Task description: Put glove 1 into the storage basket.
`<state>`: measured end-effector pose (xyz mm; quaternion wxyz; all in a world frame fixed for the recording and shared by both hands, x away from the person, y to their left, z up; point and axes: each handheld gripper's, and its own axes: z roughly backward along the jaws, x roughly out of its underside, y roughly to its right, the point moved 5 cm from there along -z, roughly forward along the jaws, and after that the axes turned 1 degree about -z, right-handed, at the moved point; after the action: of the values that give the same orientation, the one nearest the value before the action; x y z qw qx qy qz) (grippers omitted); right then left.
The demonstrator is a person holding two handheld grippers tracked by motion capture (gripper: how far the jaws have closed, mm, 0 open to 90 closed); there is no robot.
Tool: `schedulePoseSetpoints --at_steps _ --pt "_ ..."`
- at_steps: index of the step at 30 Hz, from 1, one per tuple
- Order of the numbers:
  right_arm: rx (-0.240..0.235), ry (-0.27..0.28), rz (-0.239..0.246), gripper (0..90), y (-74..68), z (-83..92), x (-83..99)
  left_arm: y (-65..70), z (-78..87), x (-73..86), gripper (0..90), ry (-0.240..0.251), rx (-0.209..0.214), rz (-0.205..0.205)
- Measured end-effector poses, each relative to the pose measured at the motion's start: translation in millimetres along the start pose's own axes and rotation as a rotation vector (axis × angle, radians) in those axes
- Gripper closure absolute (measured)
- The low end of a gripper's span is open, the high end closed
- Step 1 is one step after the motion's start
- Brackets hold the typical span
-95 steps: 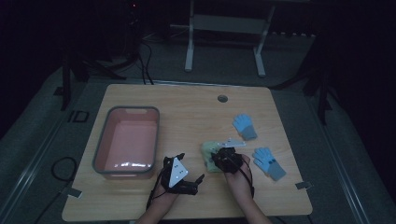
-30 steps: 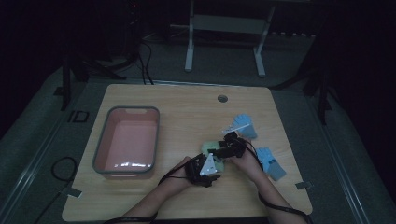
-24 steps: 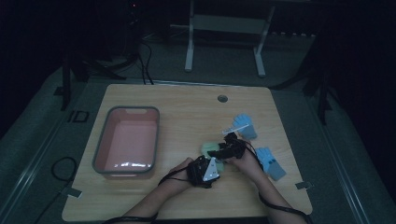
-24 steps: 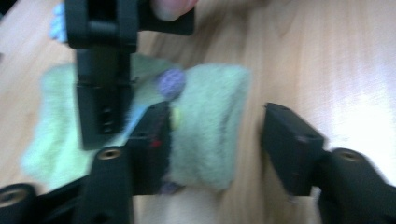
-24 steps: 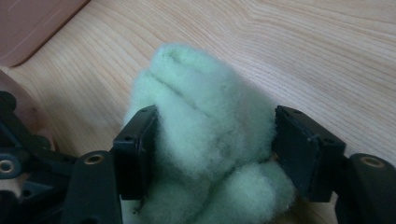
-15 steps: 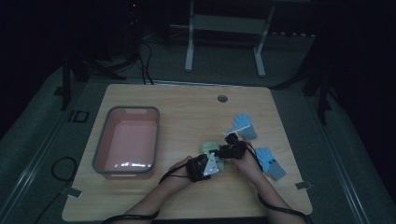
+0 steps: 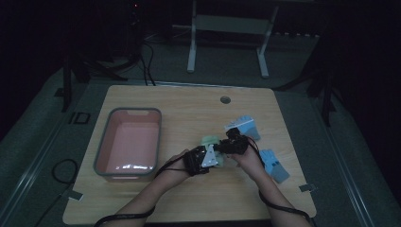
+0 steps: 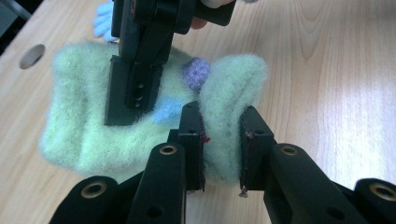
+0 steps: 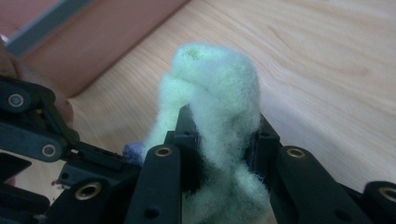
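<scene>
One fuzzy pale-green sock (image 8: 93, 126), with a purple spot and a blue one, is the item we have in hand. It sits just right of the pink bin (image 7: 127, 142), over the tabletop (image 7: 189, 109). Left tool (image 8: 219, 144) and right tool (image 9: 219, 135) are each clamped on a bunched fold. Grasp done; we judge the handling itself remains. Blue socks (image 7: 243, 126) lie further right.

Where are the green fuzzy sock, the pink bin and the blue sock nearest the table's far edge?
green fuzzy sock (image 8: 79, 135), left gripper view, on its flat fuzzy body.
pink bin (image 7: 106, 142), high view, on its left grey rim.
blue sock (image 7: 245, 125), high view, on the middle of its fabric.
</scene>
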<state>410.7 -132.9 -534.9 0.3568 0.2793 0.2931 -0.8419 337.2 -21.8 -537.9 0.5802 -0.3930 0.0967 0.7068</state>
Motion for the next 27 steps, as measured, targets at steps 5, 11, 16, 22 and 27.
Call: schedulePoseSetpoints --at_steps 5,11,16,22,27 --pt "-0.024 0.017 0.002 71.3 -10.9 2.1 -13.1 -8.3 20.7 -1.1 75.6 -0.012 -0.006 -0.017" --pt "-0.039 0.027 0.022 71.3 -23.8 0.6 -30.2 -14.4 36.0 1.0 75.7 -0.021 -0.019 -0.021" --pt "-0.046 0.030 0.039 71.3 -33.8 -3.5 -42.0 -20.2 49.7 4.2 75.7 -0.036 -0.031 -0.026" --pt "-0.054 0.032 0.061 71.3 -46.1 -9.9 -55.4 -26.8 64.5 9.6 75.8 -0.051 -0.041 -0.026" --pt "-0.064 0.024 0.085 71.4 -58.3 -16.8 -67.1 -30.8 78.1 18.0 75.8 -0.063 -0.055 -0.013"
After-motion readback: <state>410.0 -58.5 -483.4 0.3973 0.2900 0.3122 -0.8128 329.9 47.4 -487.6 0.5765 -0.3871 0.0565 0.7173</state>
